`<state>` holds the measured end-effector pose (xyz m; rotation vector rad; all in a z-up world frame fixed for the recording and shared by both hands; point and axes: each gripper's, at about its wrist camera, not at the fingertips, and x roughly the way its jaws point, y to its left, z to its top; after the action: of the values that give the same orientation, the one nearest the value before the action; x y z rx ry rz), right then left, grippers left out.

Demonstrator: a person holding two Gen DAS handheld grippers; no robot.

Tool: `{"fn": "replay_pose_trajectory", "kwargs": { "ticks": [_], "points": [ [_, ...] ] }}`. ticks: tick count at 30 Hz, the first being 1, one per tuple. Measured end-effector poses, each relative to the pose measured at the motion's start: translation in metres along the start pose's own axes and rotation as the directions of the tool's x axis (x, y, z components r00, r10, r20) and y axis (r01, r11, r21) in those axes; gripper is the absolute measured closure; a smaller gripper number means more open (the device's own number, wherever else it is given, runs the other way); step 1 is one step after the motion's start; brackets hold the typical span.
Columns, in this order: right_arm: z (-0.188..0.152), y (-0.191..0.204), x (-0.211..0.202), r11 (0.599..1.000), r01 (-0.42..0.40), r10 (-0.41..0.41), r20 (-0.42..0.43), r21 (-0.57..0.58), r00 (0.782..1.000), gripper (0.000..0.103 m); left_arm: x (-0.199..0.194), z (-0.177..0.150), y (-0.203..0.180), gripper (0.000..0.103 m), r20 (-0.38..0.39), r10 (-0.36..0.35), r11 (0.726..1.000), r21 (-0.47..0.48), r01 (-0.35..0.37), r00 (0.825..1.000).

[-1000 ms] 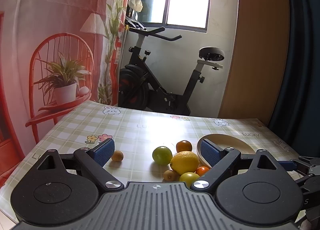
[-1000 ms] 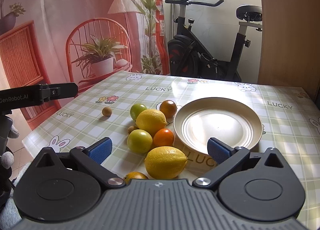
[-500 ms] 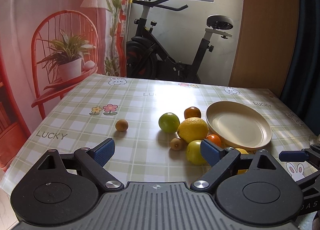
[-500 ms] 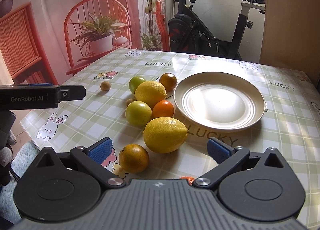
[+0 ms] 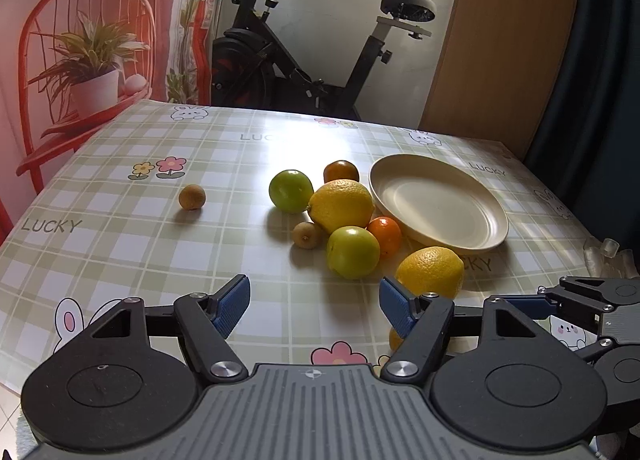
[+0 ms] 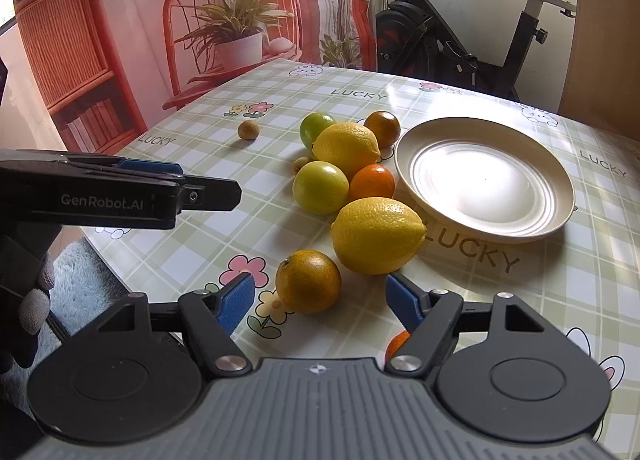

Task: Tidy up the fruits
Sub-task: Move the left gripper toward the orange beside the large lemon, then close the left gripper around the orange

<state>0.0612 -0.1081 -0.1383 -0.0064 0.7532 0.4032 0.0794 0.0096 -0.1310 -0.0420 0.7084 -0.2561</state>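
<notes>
A cream plate (image 6: pixel 484 180) (image 5: pixel 438 202) lies empty on the checked tablecloth. Left of it sits a cluster of fruit: two lemons (image 6: pixel 378 235) (image 6: pixel 346 149), two green fruits (image 6: pixel 320 187) (image 6: pixel 316 128), small oranges (image 6: pixel 372 182) (image 6: pixel 308 281) (image 6: pixel 383 128) and a little brown fruit (image 5: pixel 306 235). Another small brown fruit (image 5: pixel 192 197) lies alone further left. My right gripper (image 6: pixel 320 300) is open, just above the nearest orange. My left gripper (image 5: pixel 314 300) is open over bare cloth near the front lemon (image 5: pixel 430 272); its side shows in the right wrist view (image 6: pixel 120 190).
The table's (image 5: pixel 120 252) front edge is close below both grippers, with a pale rug (image 6: pixel 76 280) beyond it on the floor. An exercise bike (image 5: pixel 304 60) stands behind the table. A printed backdrop (image 6: pixel 120 20) hangs at left, a wooden panel (image 5: pixel 496 40) at right.
Both grippers have risen and tilted down toward the table and moved nearer the fruit. More of the front fruit now shows in each view. No fruit has moved.
</notes>
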Motion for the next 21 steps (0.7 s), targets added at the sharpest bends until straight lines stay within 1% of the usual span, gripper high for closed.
{"fn": "replay_pose_trajectory", "kwargs": {
  "ticks": [4,7,9,10,12,15,19,21],
  "points": [
    [-0.001,-0.001,0.004,1.000,-0.027,0.027,-0.006,0.006,1.000,0.041,0.003,-0.005,-0.005,0.030,-0.016,-0.056,0.998,0.020,0.056,0.998],
    [-0.002,-0.002,0.006,0.999,-0.042,0.042,-0.008,0.011,0.999,0.046,0.007,-0.006,-0.008,0.032,-0.034,-0.082,0.996,0.040,0.083,0.996],
    [-0.002,-0.002,0.007,0.999,-0.049,0.050,-0.007,0.011,0.999,0.046,0.010,-0.006,-0.010,0.035,-0.048,-0.105,0.993,0.050,0.107,0.993],
    [-0.002,-0.002,0.008,0.998,-0.053,0.054,-0.007,0.012,0.999,0.047,0.010,-0.008,-0.011,0.035,-0.057,-0.127,0.990,0.055,0.130,0.990],
    [-0.002,-0.003,0.011,0.998,-0.062,0.062,-0.009,0.018,0.998,0.047,0.012,-0.008,-0.015,0.036,-0.067,-0.148,0.986,0.067,0.153,0.987],
    [-0.003,-0.005,0.014,0.997,-0.068,0.068,-0.011,0.026,0.998,0.047,0.019,-0.009,-0.019,0.036,-0.091,-0.166,0.982,0.078,0.173,0.982],
    [-0.003,-0.008,0.018,0.997,-0.071,0.071,-0.018,0.034,0.997,0.048,0.029,-0.009,-0.020,0.037,-0.120,-0.192,0.979,0.048,0.198,0.974],
    [-0.003,-0.008,0.019,0.997,-0.071,0.072,-0.019,0.032,0.997,0.049,0.032,-0.010,-0.019,0.037,-0.129,-0.216,0.975,0.029,0.221,0.968]
  ]
}}
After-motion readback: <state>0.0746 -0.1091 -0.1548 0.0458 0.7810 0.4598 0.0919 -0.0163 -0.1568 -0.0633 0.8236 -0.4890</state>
